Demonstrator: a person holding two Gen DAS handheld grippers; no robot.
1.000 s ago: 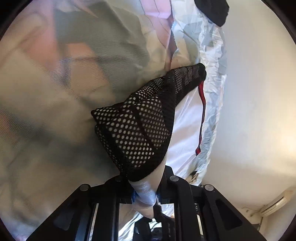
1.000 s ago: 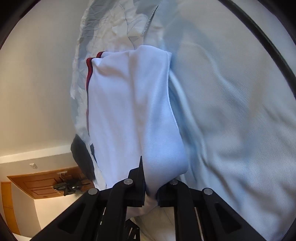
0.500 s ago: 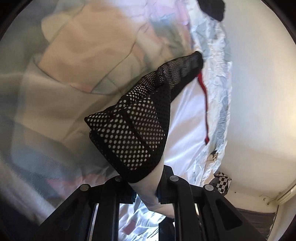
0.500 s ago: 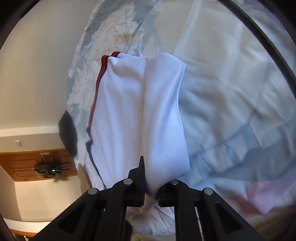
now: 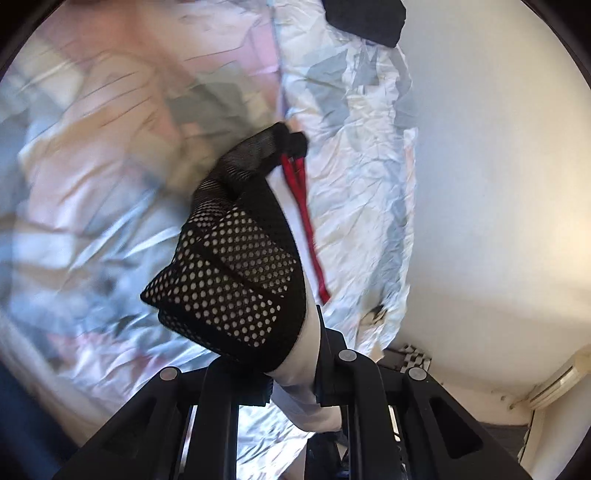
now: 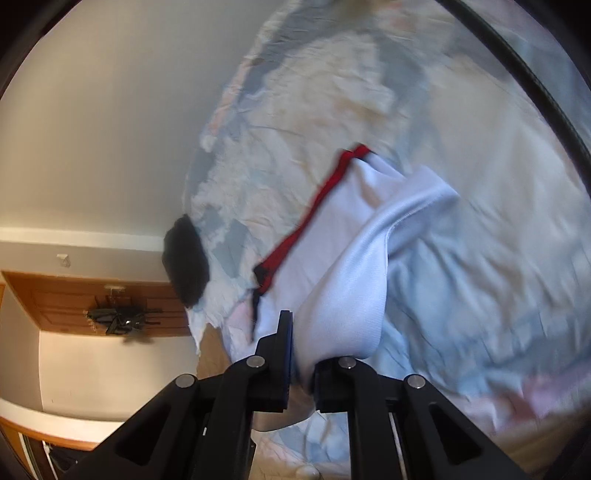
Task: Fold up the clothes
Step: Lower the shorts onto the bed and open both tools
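A white sports garment with a black mesh panel and a red side stripe hangs above a bed. My left gripper is shut on its white cloth just below the mesh panel. In the right wrist view the same white garment with its red stripe bunches up into my right gripper, which is shut on a fold of it. The garment is lifted off the crumpled bedsheet and droops between the two grips.
A patterned pastel bedsheet covers the bed below. A dark garment lies at the bed's far end, seen again as a dark lump. A pale wall runs beside the bed. A wooden door stands beyond.
Both grippers have risen with the garment, so the bed looks farther off. The garment's lower edge has come off the sheet, and the right view has rolled, tilting the red stripe.
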